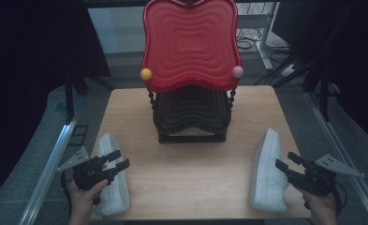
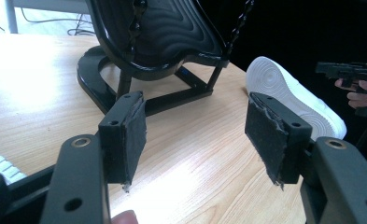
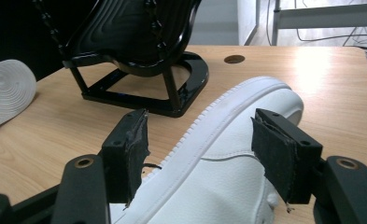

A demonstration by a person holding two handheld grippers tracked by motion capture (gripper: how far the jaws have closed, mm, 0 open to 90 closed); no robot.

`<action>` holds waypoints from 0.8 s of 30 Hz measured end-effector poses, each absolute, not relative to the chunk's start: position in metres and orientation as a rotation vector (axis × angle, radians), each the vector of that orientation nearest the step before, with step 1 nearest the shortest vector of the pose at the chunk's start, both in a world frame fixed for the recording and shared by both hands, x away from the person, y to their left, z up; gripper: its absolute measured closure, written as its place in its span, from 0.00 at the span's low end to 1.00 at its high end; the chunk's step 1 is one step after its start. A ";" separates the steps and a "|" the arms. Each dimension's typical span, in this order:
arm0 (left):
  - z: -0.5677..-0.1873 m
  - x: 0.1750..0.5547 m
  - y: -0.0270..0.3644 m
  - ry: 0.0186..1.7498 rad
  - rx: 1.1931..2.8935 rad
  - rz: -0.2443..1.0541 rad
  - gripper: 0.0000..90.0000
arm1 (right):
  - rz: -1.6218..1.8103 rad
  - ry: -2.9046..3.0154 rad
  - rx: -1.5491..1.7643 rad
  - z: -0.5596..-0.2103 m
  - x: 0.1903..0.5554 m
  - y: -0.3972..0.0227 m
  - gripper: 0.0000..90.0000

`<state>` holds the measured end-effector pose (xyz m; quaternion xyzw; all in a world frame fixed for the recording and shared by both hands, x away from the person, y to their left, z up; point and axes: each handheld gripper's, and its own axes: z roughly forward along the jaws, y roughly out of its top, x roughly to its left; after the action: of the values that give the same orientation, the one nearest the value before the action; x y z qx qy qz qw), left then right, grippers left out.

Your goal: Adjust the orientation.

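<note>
Red upper tray (image 1: pixel 191 42) and black lower tray (image 1: pixel 191 110) hold no shoes.

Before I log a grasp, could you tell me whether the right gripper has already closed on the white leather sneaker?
No, the right gripper stands open, its pads apart from the white leather sneaker beneath them.

Two white sneakers (image 1: pixel 111 178) (image 1: pixel 267 171), one two-tier rack (image 1: pixel 191 70) (red tray above black), two claws (image 1: pixel 112 164) (image 1: pixel 289 162)
</note>
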<state>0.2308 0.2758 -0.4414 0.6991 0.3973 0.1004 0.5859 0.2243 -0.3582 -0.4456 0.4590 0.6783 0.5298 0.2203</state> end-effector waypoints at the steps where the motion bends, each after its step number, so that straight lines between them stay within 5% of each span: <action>1: -0.441 0.231 0.276 0.930 1.630 0.235 0.43 | 1.466 1.878 1.267 -0.446 0.225 -0.357 0.40; 21: -0.443 0.230 0.276 0.955 1.658 0.268 0.44 | 1.436 1.938 1.263 -0.455 0.230 -0.347 0.40; 24: -0.440 0.228 0.277 0.933 1.687 0.290 0.61 | 1.432 1.941 1.265 -0.456 0.230 -0.346 0.40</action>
<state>0.2280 0.2765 -0.4402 0.7161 0.3961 0.1232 0.5613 0.2299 -0.3459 -0.4559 0.4542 0.6970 0.5145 0.2076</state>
